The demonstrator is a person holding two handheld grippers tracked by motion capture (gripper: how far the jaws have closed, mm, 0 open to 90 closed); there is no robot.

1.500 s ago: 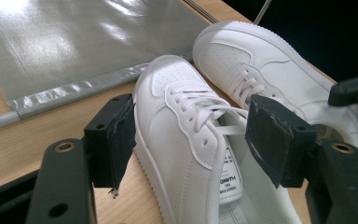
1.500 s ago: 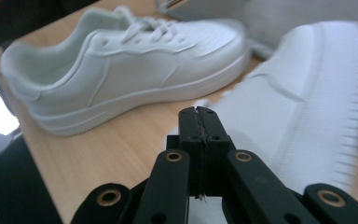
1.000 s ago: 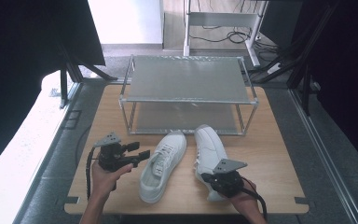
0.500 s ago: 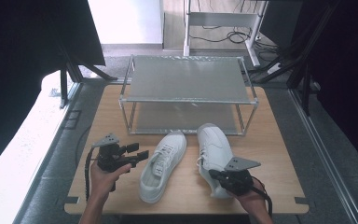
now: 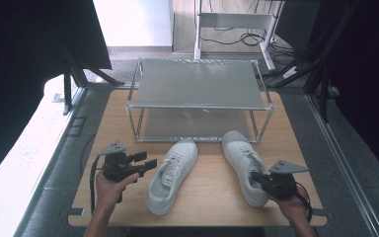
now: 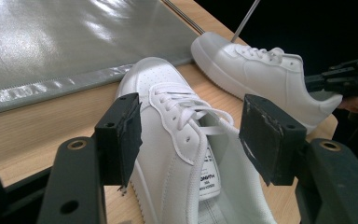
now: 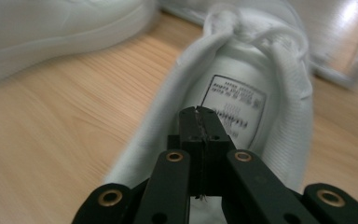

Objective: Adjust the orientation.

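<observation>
Two white lace-up sneakers lie on the wooden table [image 5: 212, 205]. The left shoe [image 5: 172, 175] [image 6: 182, 154] lies just right of my left gripper [image 5: 145, 162], whose jaws stand open and level, framing the shoe's laces without touching it. My right gripper [image 5: 255, 178] [image 7: 200, 116] is shut, pads pressed together, its tips reaching over the heel into the opening of the right shoe [image 5: 241, 157] [image 7: 270, 107], above the tongue label. I see nothing between the pads. The right shoe [image 6: 256, 79] and right gripper [image 6: 340, 81] also appear far off in the left gripper view.
A two-shelf metal rack [image 5: 197, 84] with grey mesh shelves stands at the back of the table, just beyond the shoes' toes. The table's front edge is close under both hands. Dark stands and cables surround the table.
My right hand has moved to the right, and the right shoe has shifted right with it, its heel swinging away from the left shoe. The left hand and left shoe have stayed put.
</observation>
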